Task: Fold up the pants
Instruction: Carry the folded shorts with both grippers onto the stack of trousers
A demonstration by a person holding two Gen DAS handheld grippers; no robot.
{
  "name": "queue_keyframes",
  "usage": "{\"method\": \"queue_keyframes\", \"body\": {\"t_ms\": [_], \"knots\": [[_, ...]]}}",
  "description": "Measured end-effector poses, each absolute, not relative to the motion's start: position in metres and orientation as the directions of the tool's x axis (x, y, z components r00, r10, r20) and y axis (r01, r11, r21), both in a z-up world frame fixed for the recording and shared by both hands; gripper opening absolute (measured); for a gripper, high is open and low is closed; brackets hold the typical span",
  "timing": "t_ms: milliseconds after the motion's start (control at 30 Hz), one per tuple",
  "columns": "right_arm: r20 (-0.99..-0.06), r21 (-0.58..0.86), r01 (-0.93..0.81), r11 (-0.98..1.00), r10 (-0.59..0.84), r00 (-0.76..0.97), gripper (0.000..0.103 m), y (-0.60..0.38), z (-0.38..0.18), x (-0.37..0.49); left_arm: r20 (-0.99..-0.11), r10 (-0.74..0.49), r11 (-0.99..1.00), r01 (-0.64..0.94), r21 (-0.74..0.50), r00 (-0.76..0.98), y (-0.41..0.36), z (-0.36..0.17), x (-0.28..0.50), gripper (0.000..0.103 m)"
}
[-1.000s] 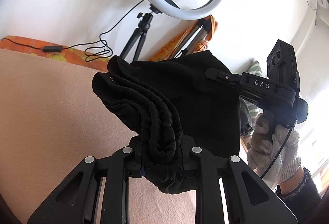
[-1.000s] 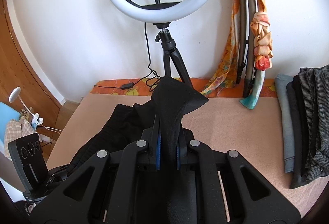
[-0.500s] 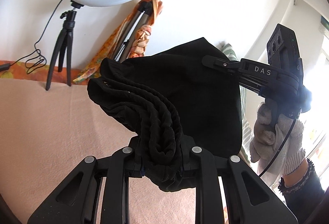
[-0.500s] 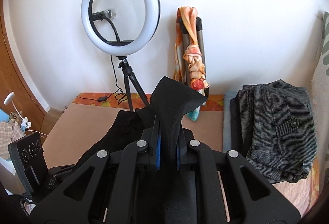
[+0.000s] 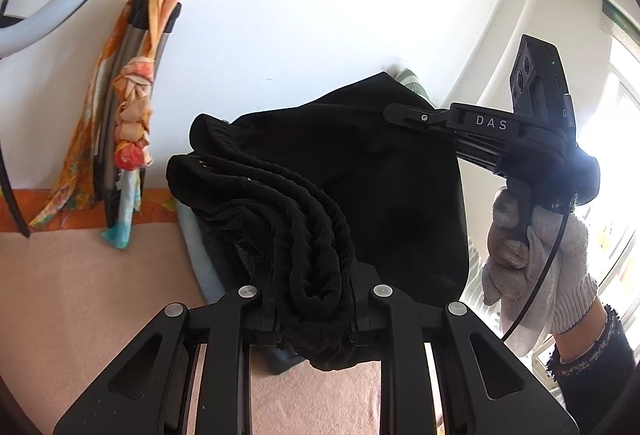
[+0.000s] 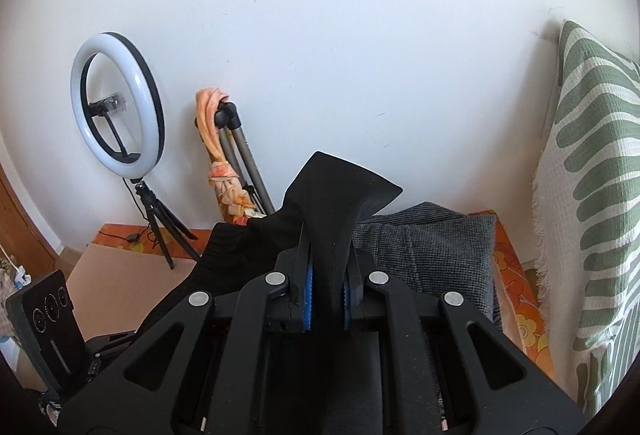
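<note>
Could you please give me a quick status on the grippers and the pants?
Left gripper shut on black fabric pants, bunched end. Right gripper shut on flat end. Pants held aloft. Grey folded clothes ahead.

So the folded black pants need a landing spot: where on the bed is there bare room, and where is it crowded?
Free: the peach blanket between the ring light tripod and the grey folded clothes. Crowded: the right end, where that pile sits against the green-striped throw. The black pants hang from both grippers, above the bed.
</note>
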State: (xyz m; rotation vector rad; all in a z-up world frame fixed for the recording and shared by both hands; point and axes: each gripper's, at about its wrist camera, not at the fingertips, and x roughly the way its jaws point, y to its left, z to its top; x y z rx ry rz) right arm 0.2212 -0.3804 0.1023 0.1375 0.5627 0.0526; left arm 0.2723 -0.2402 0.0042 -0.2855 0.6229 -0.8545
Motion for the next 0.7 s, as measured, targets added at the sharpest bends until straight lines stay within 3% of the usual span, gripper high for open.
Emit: {"method": "queue_keyframes", "body": {"t_ms": [233, 533, 633, 700], "knots": [[-0.544, 0.126, 0.014, 0.992, 0.057, 0.837, 0.011, -0.447, 0.094, 0.258, -0.409, -0.781, 0.624, 0.607, -0.492, 0.471, -0.297, -0.020, 0.297, 0.020], [-0.614, 0.120, 0.037, 0.992, 0.045, 0.788, 0.011, -0.508, 0.035, 0.308, -0.490, -0.756, 0.654, 0.518, -0.551, 0.434, -0.320, -0.078, 0.323, 0.021], [-0.640, 0.119, 0.080, 0.990, 0.015, 0.768, 0.015, -0.523, 0.013, 0.317, -0.521, -0.736, 0.677, 0.498, -0.542, 0.433, -0.315, -0.085, 0.320, 0.028], [-0.657, 0.124, 0.122, 0.985, -0.010, 0.754, 0.023, -0.532, 0.002, 0.320, -0.548, -0.721, 0.692, 0.474, -0.544, 0.425, -0.310, -0.089, 0.322, 0.043]]}}
